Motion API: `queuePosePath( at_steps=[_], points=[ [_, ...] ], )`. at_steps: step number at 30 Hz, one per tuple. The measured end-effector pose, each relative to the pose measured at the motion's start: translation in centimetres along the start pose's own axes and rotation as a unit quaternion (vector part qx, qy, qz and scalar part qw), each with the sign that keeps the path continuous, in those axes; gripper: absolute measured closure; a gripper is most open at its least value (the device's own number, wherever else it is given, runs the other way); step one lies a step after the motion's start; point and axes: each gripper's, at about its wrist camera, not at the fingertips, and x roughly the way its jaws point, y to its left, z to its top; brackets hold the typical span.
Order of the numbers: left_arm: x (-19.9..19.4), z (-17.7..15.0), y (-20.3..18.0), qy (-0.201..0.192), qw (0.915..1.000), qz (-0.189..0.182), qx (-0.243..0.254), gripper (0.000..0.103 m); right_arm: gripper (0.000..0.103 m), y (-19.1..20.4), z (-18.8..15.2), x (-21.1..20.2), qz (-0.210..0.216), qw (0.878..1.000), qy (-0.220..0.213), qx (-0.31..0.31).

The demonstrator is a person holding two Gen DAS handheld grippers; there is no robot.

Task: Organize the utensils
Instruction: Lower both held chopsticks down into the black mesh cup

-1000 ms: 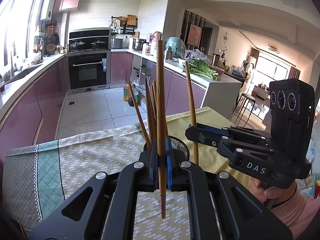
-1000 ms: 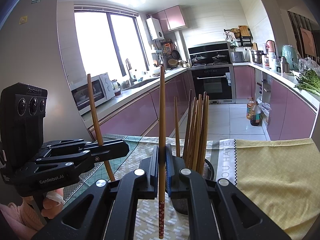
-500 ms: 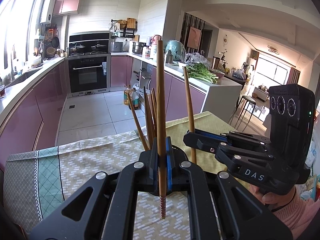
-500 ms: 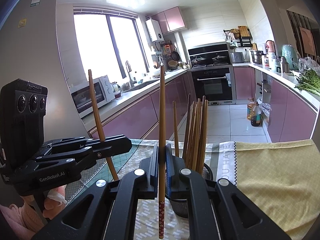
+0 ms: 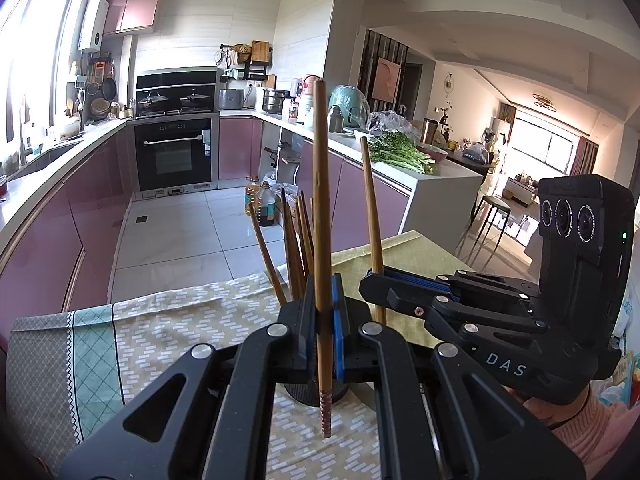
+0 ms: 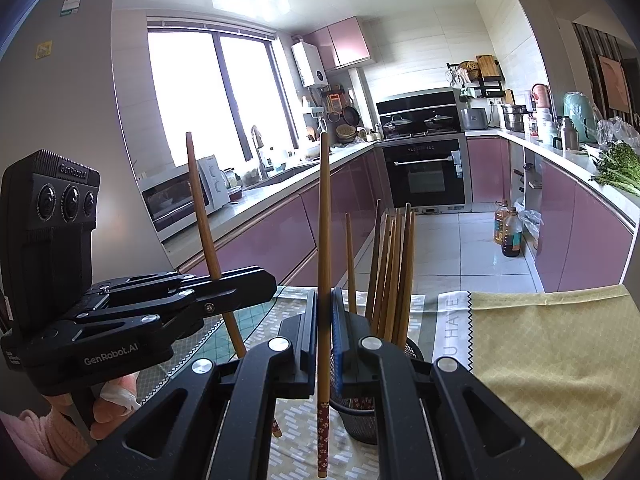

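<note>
Wooden chopstick (image 5: 321, 200), brown, with a red patterned end at the bottom: clamped upright in the closed left gripper (image 5: 323, 312), patterned end hanging just above the cloth. Second wooden chopstick (image 6: 323, 240), same pattern: clamped upright in the closed right gripper (image 6: 324, 320), patterned end pointing down. Black mesh utensil holder (image 6: 360, 420): stands on the counter, directly ahead of both grippers, partly hidden behind their fingers. Bundle of chopsticks (image 6: 390, 272): stands in the holder, leaning slightly, one stick apart from the rest on the left. Counter (image 6: 552, 364): covered by a yellow-green patterned cloth and a beige brick-pattern cloth (image 5: 192, 320) with a teal border. Person's hand (image 6: 110, 408) in a pink sleeve grips the left gripper's handle. Kitchen behind: built-in oven (image 5: 173, 154), pink cabinet fronts, oil bottles (image 5: 261, 206) on the tiled floor, green vegetables (image 5: 396, 150) on the far worktop, microwave (image 6: 180, 196) near the window.
</note>
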Motion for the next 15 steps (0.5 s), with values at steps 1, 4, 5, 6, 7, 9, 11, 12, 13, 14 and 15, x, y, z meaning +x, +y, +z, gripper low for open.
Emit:
queuePosePath(
  at_steps=[1, 4, 5, 6, 7, 9, 11, 12, 13, 14, 15],
  points=[
    [0.07, 0.06, 0.01, 0.000, 1.0000, 0.000, 0.000, 0.096, 0.097, 0.01, 0.04, 0.02, 0.000, 1.000, -0.001, 0.000],
    [0.27, 0.28, -0.08, -0.002, 1.0000, 0.000, 0.000, 0.096, 0.097, -0.04, 0.18, 0.04, 0.000, 1.000, -0.003, 0.000],
    [0.33, 0.36, -0.04, -0.002, 1.0000, 0.001, 0.000, 0.096, 0.097, -0.02, 0.23, 0.07, -0.001, 1.000, -0.003, -0.001],
    [0.40, 0.41, -0.06, -0.002, 1.0000, 0.001, 0.000, 0.096, 0.097, -0.34, 0.11, -0.13, 0.000, 1.000, -0.004, -0.001],
    [0.45, 0.44, -0.07, -0.002, 1.0000, 0.000, 0.000, 0.096, 0.097, -0.28, 0.18, -0.09, 0.001, 1.000, -0.005, -0.001],
    [0.48, 0.36, -0.07, -0.003, 1.0000, 0.000, 0.000, 0.096, 0.097, -0.27, 0.21, -0.26, 0.001, 1.000, -0.006, -0.001],
    [0.52, 0.32, -0.10, -0.004, 1.0000, 0.000, 0.000, 0.096, 0.097, -0.30, 0.25, -0.28, 0.001, 1.000, -0.006, -0.002],
    [0.53, 0.32, -0.11, -0.004, 1.0000, 0.000, 0.000, 0.096, 0.097, -0.24, 0.27, -0.30, 0.001, 1.000, -0.007, -0.002],
    [0.52, 0.31, -0.09, -0.004, 1.0000, 0.000, -0.001, 0.096, 0.097, -0.28, 0.37, -0.32, 0.001, 1.000, -0.008, -0.002],
    [0.52, 0.33, -0.06, -0.004, 1.0000, 0.000, -0.001, 0.096, 0.097, -0.22, 0.43, -0.31, 0.002, 1.000, -0.008, -0.001],
    [0.55, 0.34, -0.05, -0.005, 1.0000, 0.000, -0.001, 0.096, 0.097, -0.35, 0.52, -0.41, 0.002, 1.000, -0.009, -0.001]
  ],
)
